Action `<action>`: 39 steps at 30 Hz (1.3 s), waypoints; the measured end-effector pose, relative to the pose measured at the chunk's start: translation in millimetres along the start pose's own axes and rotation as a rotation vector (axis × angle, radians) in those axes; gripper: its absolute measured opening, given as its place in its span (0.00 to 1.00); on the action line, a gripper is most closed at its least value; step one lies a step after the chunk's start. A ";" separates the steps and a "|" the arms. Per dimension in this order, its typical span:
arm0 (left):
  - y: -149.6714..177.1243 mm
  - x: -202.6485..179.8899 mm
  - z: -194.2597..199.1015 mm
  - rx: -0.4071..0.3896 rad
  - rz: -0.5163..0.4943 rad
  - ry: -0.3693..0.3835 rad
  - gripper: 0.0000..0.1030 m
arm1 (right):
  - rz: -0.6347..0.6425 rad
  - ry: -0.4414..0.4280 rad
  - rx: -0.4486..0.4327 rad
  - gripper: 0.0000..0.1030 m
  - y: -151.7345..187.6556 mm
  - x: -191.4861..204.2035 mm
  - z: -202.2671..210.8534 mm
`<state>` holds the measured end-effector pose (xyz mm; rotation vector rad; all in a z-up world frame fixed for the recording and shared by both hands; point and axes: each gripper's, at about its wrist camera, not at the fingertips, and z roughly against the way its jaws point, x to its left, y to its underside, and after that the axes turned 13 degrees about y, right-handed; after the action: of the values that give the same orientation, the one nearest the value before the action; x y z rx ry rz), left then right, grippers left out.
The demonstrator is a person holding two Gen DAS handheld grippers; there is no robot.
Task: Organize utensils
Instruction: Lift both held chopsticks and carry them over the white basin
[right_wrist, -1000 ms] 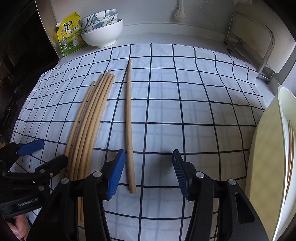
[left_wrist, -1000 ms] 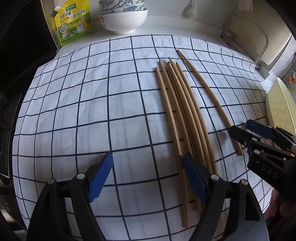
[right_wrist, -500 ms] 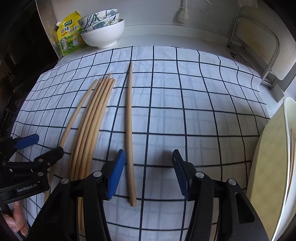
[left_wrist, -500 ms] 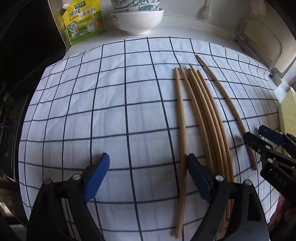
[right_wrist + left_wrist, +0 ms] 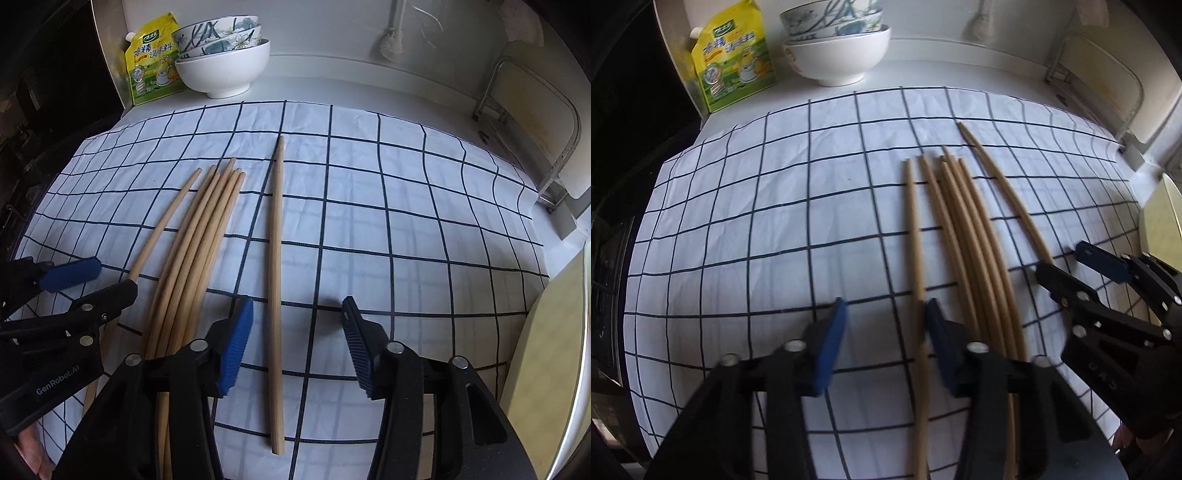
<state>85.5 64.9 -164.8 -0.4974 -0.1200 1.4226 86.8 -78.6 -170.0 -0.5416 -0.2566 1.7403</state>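
Both tongs are closing to pick loose chopsticks: left gripper (image 5: 882, 338) around the one (image 5: 916, 258) left of the bundle (image 5: 975, 251), not yet pinching; right gripper (image 5: 297, 347) around the one (image 5: 275, 258) on the bundle's right, also untouched. Next: pinch, then lift.

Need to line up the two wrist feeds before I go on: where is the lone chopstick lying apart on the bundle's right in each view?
Left wrist view: lone chopstick runs diagonally right of centre, toward the right gripper.
Right wrist view: lone chopstick near centre, between that gripper's open fingers.
Shared landmark: white bowl at the back.
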 end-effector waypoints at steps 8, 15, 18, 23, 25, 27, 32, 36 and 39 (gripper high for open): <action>2.4 -2.0 2.9 0.041 -0.025 0.050 0.07 | -0.005 -0.016 0.022 0.06 -6.0 4.1 1.2; -2.6 6.7 20.6 0.059 0.002 0.085 0.07 | -0.099 -0.081 0.038 0.06 2.9 -4.7 25.1; -4.7 1.8 34.7 0.052 -0.013 0.087 0.07 | -0.124 -0.102 0.033 0.06 6.3 -8.7 42.5; -10.8 -21.6 64.4 0.024 -0.062 0.102 0.07 | -0.170 -0.122 -0.004 0.06 14.3 -27.3 79.1; -13.9 -36.6 73.9 0.009 -0.089 0.116 0.07 | -0.191 -0.119 -0.022 0.06 17.8 -40.7 93.1; -18.1 -58.0 81.9 -0.011 -0.124 0.139 0.07 | -0.215 -0.106 -0.047 0.06 23.1 -58.7 108.8; -32.0 -125.3 91.4 -0.044 -0.227 0.228 0.07 | -0.287 -0.037 -0.079 0.06 43.8 -114.3 135.2; -41.0 -194.8 89.8 -0.057 -0.333 0.312 0.07 | -0.380 0.037 -0.073 0.06 68.9 -169.9 146.2; -44.5 -242.0 80.5 -0.047 -0.393 0.366 0.07 | -0.450 0.098 -0.051 0.06 90.9 -210.7 146.5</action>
<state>57.4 -150.5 -24.0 -0.7224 0.0431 0.9308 -29.5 -286.5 -38.2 -0.5562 -0.3260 1.2713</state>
